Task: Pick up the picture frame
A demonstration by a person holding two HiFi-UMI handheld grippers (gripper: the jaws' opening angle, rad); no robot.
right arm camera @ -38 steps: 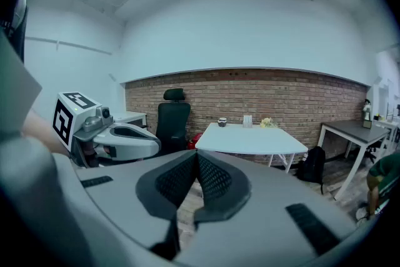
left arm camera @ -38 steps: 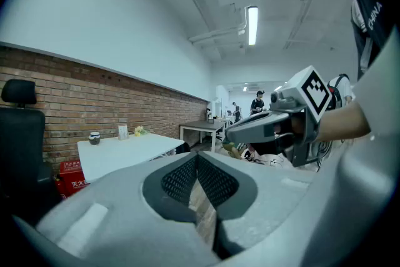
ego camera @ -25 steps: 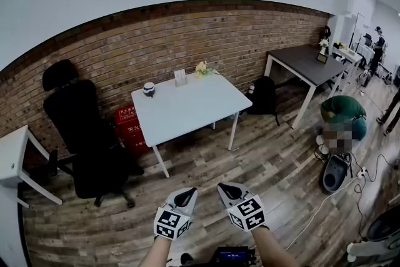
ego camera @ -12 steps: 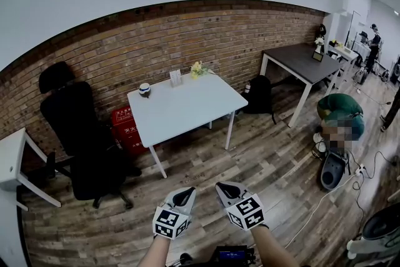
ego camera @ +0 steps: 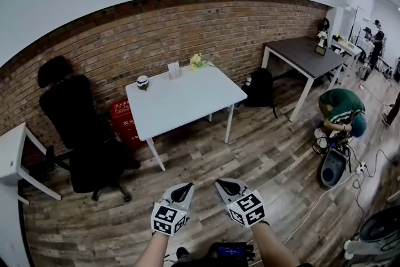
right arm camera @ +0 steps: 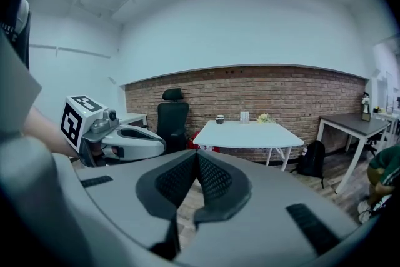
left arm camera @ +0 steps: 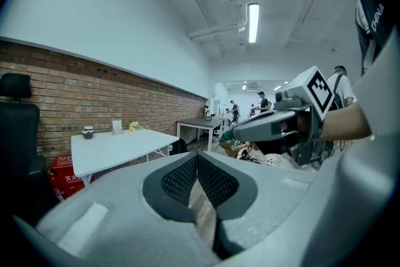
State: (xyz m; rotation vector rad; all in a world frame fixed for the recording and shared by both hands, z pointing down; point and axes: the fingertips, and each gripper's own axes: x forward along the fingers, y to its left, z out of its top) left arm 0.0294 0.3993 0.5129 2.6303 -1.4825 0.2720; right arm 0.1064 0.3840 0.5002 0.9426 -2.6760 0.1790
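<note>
The left gripper (ego camera: 181,189) and right gripper (ego camera: 227,185) hang side by side over the wood floor (ego camera: 262,153), each with its jaws clenched on nothing (pads meeting). The frame (ego camera: 174,70) stands upright at the far edge of the white bench (ego camera: 187,103), at 12 o'clock from the grippers and well apart. A cup (ego camera: 142,82) is at its 9 o'clock, flowers (ego camera: 198,61) at its 3.

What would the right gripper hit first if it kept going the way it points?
Nothing close. The right gripper, shut and empty, points slightly down over wooden floor toward the white table. It would probably meet the floor short of the table, or the table's near edge; depth is unclear.
</note>
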